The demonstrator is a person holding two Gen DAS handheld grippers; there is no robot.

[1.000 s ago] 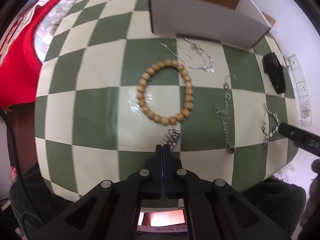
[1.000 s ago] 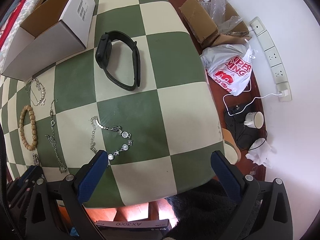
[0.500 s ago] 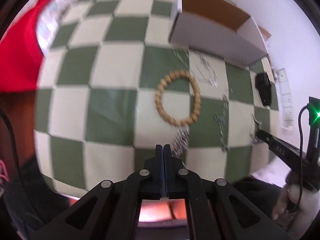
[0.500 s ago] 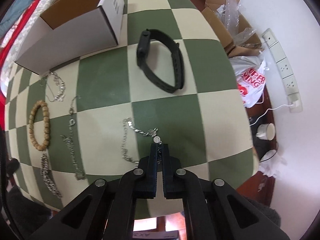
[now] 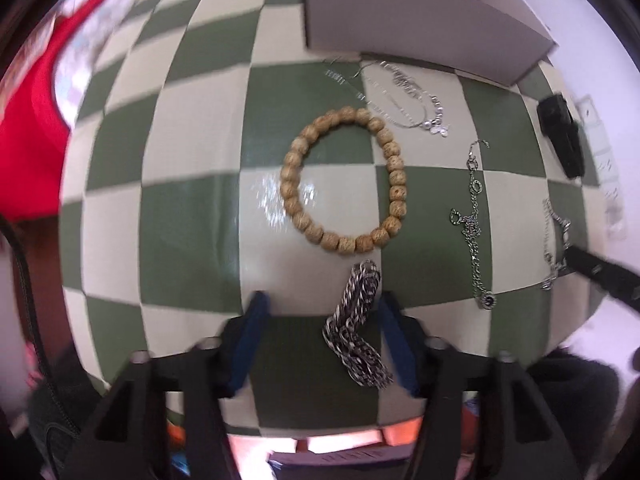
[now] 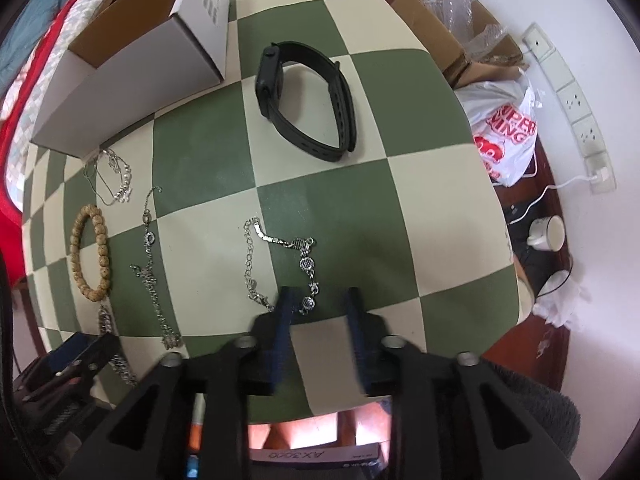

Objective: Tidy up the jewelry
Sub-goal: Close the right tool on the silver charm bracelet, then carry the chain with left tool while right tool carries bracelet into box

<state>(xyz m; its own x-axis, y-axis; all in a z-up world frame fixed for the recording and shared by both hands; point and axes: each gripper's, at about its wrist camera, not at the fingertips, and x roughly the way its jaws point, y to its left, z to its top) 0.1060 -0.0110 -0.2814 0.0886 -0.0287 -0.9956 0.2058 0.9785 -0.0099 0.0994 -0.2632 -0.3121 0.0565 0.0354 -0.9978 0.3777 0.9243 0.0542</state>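
Note:
My left gripper (image 5: 322, 304) is open over a thick dark silver chain (image 5: 356, 328) that lies between its blue pads on the checked cloth. A wooden bead bracelet (image 5: 344, 178) lies just beyond it. My right gripper (image 6: 318, 300) is open around the near end of a silver charm bracelet (image 6: 280, 264), which lies flat on the cloth. A thin silver chain (image 6: 152, 264), a fine necklace with pearls (image 6: 114, 176) and a black smartwatch (image 6: 304, 100) lie further out. An open white cardboard box (image 6: 132, 64) stands at the back.
The table's near edge (image 6: 400, 380) is just under both grippers. Right of the table, on the floor, are cardboard boxes (image 6: 436, 32), a white plastic bag (image 6: 504, 132), a mug (image 6: 548, 232) and a wall power strip (image 6: 568, 96). Red fabric (image 5: 28, 132) lies at the left.
Both grippers were shut half a second ago and have opened. The left one moved closer over the thick chain. The right one has let go of the charm bracelet's end.

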